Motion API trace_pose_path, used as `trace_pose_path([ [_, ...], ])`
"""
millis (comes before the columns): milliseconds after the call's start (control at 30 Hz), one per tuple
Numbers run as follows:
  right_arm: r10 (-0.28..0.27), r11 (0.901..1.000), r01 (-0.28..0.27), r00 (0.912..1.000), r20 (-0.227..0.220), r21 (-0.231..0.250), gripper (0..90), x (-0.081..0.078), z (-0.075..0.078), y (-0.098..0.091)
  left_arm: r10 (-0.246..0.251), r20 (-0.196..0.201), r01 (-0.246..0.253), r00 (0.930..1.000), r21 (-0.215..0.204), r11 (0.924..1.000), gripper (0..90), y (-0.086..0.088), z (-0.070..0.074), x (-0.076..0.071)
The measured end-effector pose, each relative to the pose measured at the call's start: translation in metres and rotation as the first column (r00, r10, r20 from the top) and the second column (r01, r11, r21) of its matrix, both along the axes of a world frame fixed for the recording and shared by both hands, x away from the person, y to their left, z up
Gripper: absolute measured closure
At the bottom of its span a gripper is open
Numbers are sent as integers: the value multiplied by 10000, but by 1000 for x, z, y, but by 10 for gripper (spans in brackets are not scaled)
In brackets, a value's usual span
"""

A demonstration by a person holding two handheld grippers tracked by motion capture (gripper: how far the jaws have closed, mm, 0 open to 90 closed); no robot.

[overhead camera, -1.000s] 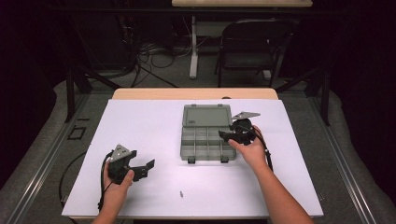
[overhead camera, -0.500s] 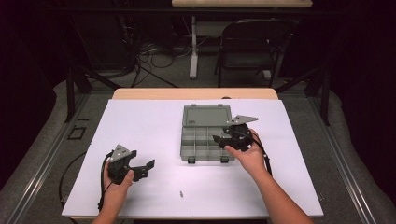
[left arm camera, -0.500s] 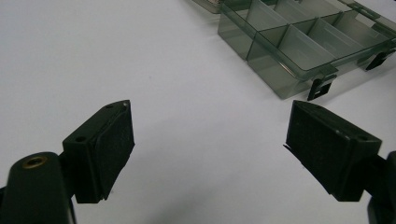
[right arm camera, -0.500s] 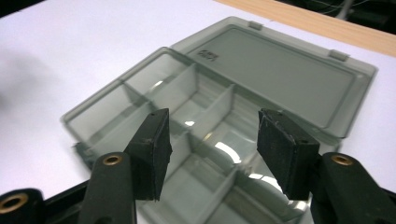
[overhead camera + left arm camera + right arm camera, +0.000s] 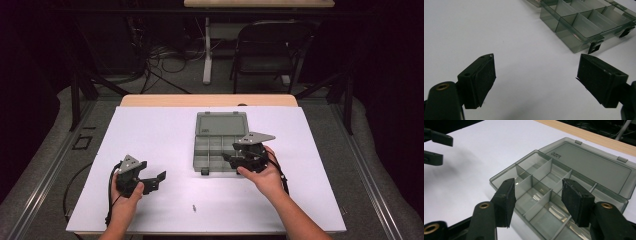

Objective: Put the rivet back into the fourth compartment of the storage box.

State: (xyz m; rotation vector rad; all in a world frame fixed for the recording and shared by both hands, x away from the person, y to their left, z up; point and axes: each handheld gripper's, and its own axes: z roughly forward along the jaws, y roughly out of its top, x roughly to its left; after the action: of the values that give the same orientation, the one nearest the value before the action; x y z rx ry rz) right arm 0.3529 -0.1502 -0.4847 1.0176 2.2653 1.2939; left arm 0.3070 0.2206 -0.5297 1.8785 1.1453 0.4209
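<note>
A smoky-grey plastic organizer box [image 5: 212, 150] lies open at the table's middle, its lid [image 5: 221, 124] folded flat away from me. Its divided compartments [image 5: 541, 182] look empty. My right gripper [image 5: 229, 159] hovers over the box's near right compartments; in the right gripper view this gripper [image 5: 539, 200] is open, with nothing between its pads. My left gripper [image 5: 156, 180] rests low at the front left, pointing right toward the box [image 5: 584, 22]. It [image 5: 534, 75] is wide open above bare white surface. A tiny screw-like piece [image 5: 193, 207] lies near the front edge.
A white sheet [image 5: 150, 135] covers the wooden table [image 5: 210, 100]. Behind the table stand a folding chair [image 5: 270, 45] and floor cables. The left gripper's jaws [image 5: 435, 145] appear far off in the right gripper view.
My right gripper has shifted toward me and slightly left, from the box's right edge to above its near compartments. The left gripper has stayed put.
</note>
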Motion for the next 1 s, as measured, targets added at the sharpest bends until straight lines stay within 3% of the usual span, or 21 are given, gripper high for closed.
trace_pose_path([
  [467,494,9988,-494,9988,49,73,446,-21,-7,6,-4,13,4,10000,6,10000,152,0,0,0],
  [1000,1464,9892,-1464,9892,16,-45,453,-43,-22,34,21,38,-21,10000,8,10000,152,1,0,0],
])
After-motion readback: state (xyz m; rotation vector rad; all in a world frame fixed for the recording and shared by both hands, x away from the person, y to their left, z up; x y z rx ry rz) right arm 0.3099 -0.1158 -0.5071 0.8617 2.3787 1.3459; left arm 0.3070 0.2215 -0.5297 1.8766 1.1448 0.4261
